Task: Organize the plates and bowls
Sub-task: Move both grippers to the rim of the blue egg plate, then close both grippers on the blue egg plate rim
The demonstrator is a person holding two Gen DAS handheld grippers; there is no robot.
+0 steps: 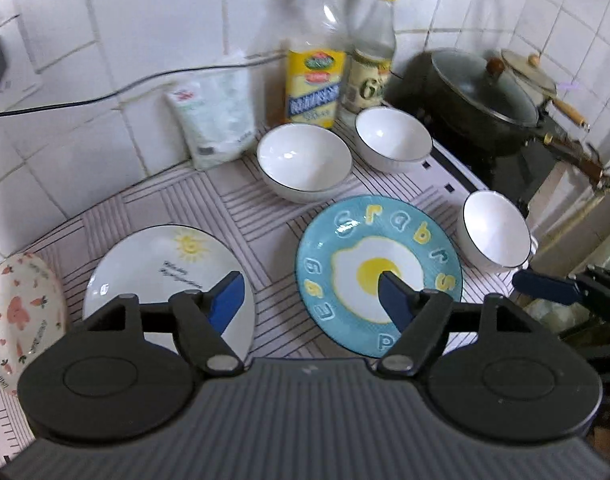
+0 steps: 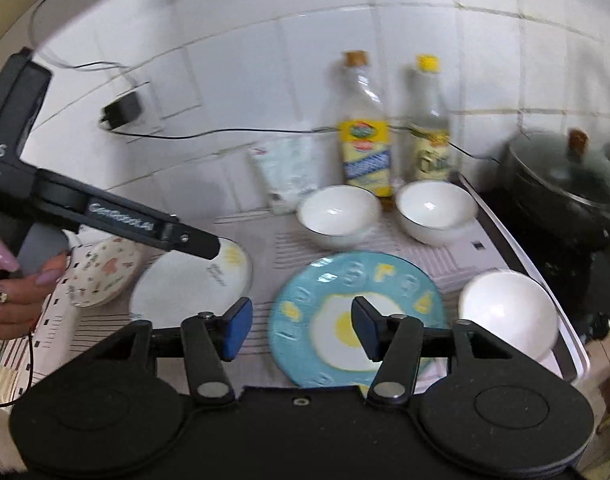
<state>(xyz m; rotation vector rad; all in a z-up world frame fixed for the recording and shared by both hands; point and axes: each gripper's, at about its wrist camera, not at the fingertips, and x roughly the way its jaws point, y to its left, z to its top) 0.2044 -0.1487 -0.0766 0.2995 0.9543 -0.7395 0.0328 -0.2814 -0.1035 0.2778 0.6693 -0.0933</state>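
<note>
Three plates lie on the striped mat (image 1: 265, 208): a white plate with a sun (image 1: 157, 280), a blue fried-egg plate (image 1: 345, 248) and a pink-patterned plate (image 1: 21, 312) at the far left. Three white bowls stand apart: two at the back (image 1: 303, 160) (image 1: 393, 136) and one at the right (image 1: 493, 232). My left gripper (image 1: 311, 296) hovers open over the gap between the sun plate and the egg plate, with nothing in it. My right gripper (image 2: 301, 328) hangs open and empty above the egg plate (image 2: 301, 300). A hand (image 2: 13, 292) holds the left gripper (image 2: 209, 246) over the sun plate (image 2: 185, 284).
Two bottles (image 1: 315, 60) (image 1: 375, 52) and a white bag (image 1: 213, 120) stand against the tiled wall. A black lidded pot (image 1: 477, 96) sits on the stove at the right. A charger (image 2: 121, 112) and its cable hang on the wall. The counter edge (image 2: 565, 320) runs beside the right bowl.
</note>
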